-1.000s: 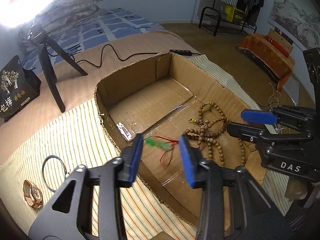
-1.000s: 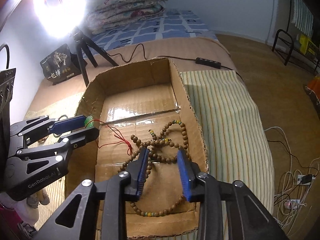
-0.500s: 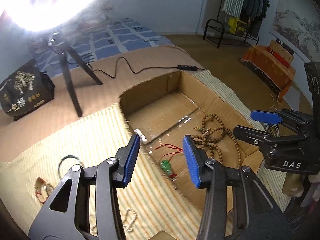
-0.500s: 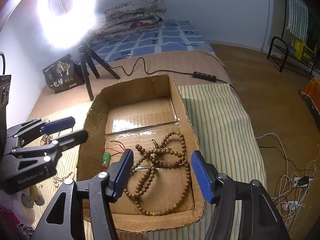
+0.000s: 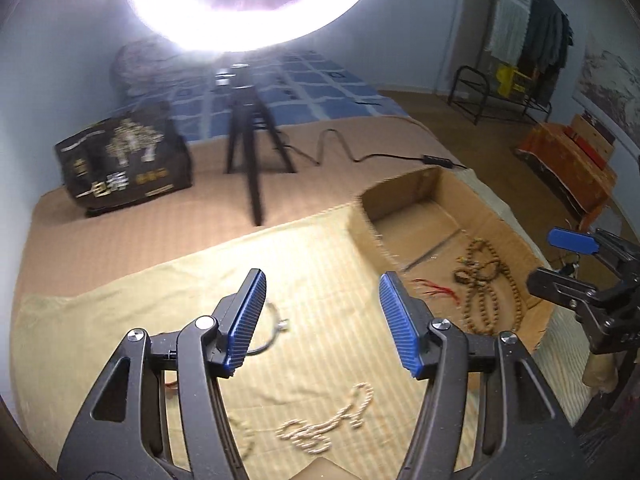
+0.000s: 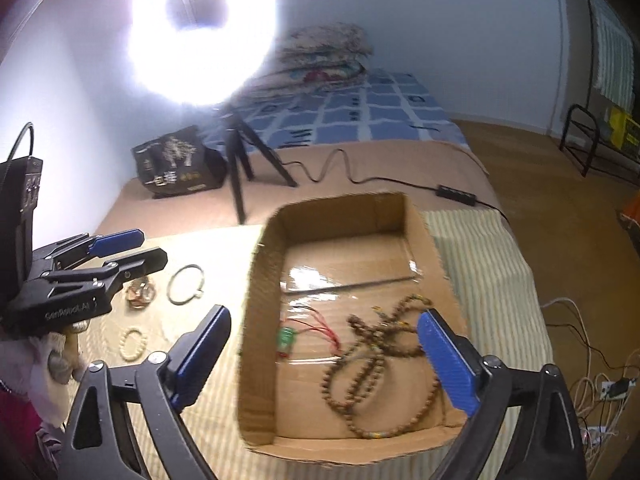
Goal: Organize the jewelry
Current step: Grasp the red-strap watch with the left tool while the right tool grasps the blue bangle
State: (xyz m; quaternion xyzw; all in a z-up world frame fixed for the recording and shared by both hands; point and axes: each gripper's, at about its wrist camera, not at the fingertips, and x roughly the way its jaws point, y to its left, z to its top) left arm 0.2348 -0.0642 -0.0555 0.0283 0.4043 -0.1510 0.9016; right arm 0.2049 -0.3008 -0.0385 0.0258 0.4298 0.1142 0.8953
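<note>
Cardboard box [image 6: 416, 240]: open-topped, shallow, on the striped cloth [image 6: 480, 264] over the bed, right of centre. Contents, two items: a long wooden bead necklace [image 6: 376, 364], coiled in loose loops on the near right of the box floor; a green pendant [image 6: 286, 337] on a red cord [image 6: 320, 326], lying near the left wall, just beside the beads. The far half of the box holds nothing that I can make out. Outside the box, on the cloth to its left, still to be sorted by my reckoning: a thin metal bangle [image 6: 186, 284], a small wristwatch or similar piece [image 6: 140, 294] too blurred to name firmly, a pale bead bracelet [image 6: 131, 344], and, in the left wrist view, a pale bead strand [image 5: 328, 420] lying near the viewer. Progress: two pieces boxed, roughly four left out, so the job stands under halfway. Left gripper [image 5: 322, 322]: jaws wide apart, holding nothing, poised above the cloth over the loose pieces. Right gripper [image 6: 324, 364]: jaws wide apart, empty, hovering over the near end of the box above the beads. Background: ring light [image 6: 202, 32] on a tripod, black printed bag [image 6: 176, 164], power cable [image 6: 360, 178].
</note>
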